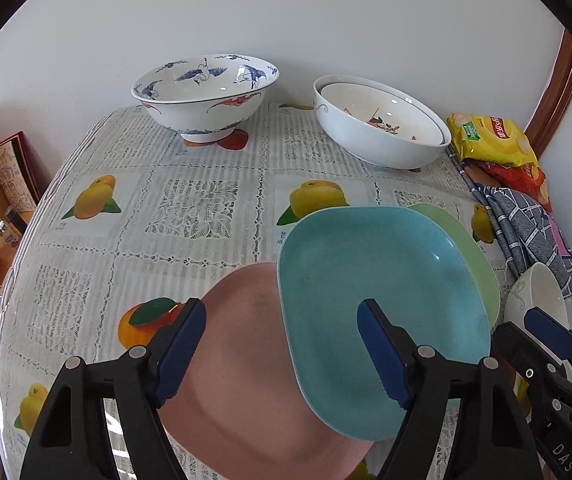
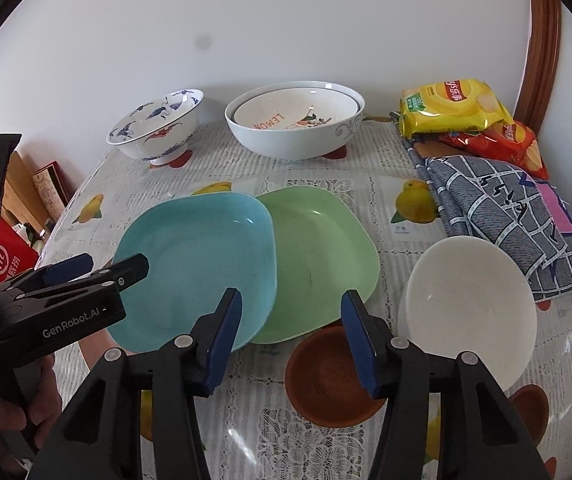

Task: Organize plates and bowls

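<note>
So far you had only two white bowls point(image 2: 294, 124) nested at 12 o'clock; blue plate point(image 2: 197, 264), green plate point(image 2: 326, 256), pink plate point(image 1: 241, 360) overlapped unstacked; left gripper point(image 1: 281, 352), right gripper point(image 2: 292, 336) part-open, empty

Your grippers point(image 2: 292, 336) have black angular arms with silver rivets and dark blue ribbed pads point(image 2: 225, 336), and the left gripper point(image 2: 97, 266) carries white "GenRobot.AI" lettering.

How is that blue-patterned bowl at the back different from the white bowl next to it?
The blue-patterned bowl carries painted blue birds and red motifs; the white bowl has only a grey scroll. The patterned one stands empty on a raised foot; the white one is wider and holds a smaller bowl. Both sit upright by the wall.
</note>
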Available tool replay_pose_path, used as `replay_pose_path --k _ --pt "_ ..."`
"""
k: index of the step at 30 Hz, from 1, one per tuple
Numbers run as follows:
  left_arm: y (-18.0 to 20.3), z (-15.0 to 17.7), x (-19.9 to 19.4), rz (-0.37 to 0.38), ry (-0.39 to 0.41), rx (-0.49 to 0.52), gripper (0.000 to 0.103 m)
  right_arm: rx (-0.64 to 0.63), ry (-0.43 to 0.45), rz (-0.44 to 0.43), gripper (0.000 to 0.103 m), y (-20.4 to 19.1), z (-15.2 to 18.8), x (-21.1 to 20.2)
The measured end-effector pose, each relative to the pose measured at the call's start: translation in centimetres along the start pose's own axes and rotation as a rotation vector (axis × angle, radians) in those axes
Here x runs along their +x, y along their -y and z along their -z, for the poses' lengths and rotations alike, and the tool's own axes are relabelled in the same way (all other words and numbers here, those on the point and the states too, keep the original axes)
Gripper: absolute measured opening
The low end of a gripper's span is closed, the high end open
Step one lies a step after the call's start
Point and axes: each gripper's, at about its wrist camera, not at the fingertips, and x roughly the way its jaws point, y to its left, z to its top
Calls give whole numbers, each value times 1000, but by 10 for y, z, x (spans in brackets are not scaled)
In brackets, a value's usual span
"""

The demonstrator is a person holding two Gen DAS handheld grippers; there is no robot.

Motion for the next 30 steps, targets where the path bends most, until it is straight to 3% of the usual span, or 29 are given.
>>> replay_pose_path --k 4,12,16,20,24,30 --pt "-2 -2 11 0 -9 -2 70 -32 -3 5 51 -8 -4 12" --pt "-4 -4 27 26 -19 -19 57 -60 -33 3 40 -13 -8 37" --pt "-3 -3 28 52 -15 -12 46 -61 -50 -10 24 -12 -7 45" --pt "0 -3 25 82 -5 -2 26 -46 -57 -33 10 -11 -5 49" --pt "0 -1 21 87 0 -8 18 -41 -37 -26 8 -12 -4 44" --pt "-1 3 1 106 30 -10 16 -14 -18 -39 8 -11 -3 26"
